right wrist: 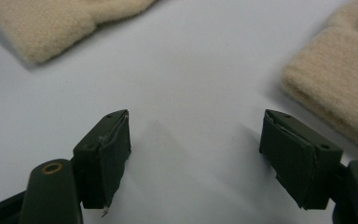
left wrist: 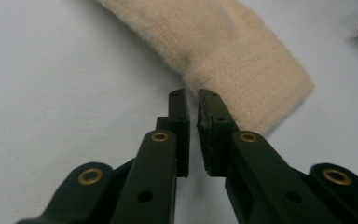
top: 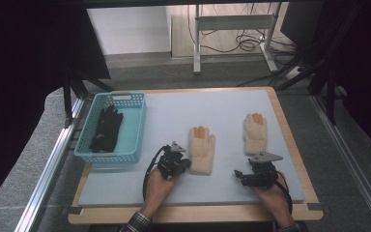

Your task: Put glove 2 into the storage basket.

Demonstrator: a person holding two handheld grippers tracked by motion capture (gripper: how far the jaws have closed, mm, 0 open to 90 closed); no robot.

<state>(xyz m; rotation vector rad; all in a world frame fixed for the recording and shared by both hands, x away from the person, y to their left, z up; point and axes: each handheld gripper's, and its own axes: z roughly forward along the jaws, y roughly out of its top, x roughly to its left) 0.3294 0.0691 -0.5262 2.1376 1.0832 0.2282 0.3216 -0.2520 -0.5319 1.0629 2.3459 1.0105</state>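
The cream knitted glove with orange fingertips lies flat on the pale grey surface, its long axis running away from the person, cuff nearest them. The left gripper has its fingers nearly pressed together at the cuff's corner, gripping nothing. The right gripper rests with fingers spread wide, near the second matching cream glove.

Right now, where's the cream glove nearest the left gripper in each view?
High view: the near cream glove lies centre, just right of the left gripper, cuff towards the person.
Left gripper view: top right, its cuff just past the nearly closed jaw tips.
Right gripper view: most likely the cream piece at top left.
Shared landmark: the pale grey mat under it.
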